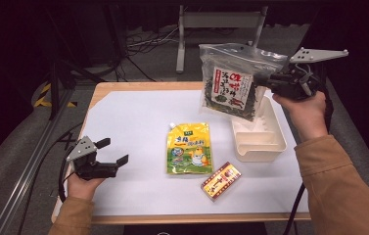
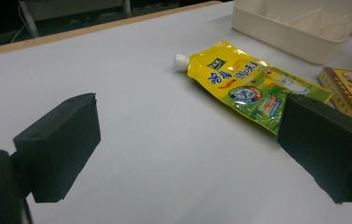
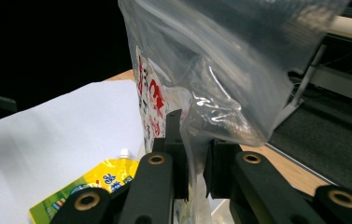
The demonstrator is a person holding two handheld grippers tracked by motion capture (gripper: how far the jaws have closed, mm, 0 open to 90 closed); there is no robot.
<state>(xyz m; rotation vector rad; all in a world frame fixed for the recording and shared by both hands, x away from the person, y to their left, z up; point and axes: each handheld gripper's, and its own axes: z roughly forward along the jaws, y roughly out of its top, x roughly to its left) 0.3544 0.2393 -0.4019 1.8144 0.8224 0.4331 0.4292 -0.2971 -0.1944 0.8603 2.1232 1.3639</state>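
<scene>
My right gripper [image 1: 262, 78] is shut on a clear bag of dark dried seaweed [image 1: 231, 83] with a white and red label, and holds it in the air above the cream tray [image 1: 263, 147]. In the right gripper view the jaws pinch the bag's clear plastic [image 3: 220, 70] at my right gripper [image 3: 193, 154]. A yellow spouted pouch [image 1: 189, 148] lies flat mid-table, with a red and yellow box [image 1: 220, 180] to its right. My left gripper [image 1: 112, 152] hovers open at the table's left; in its own view the left gripper [image 2: 187, 144] has wide jaws, and the pouch [image 2: 248, 84] lies beyond.
A white sheet [image 1: 138, 127] covers the wooden table. The cream tray [image 2: 276, 32] has dividers inside. Cables and a metal frame [image 1: 216, 22] lie on the floor behind the table. A rail runs along the floor at the left.
</scene>
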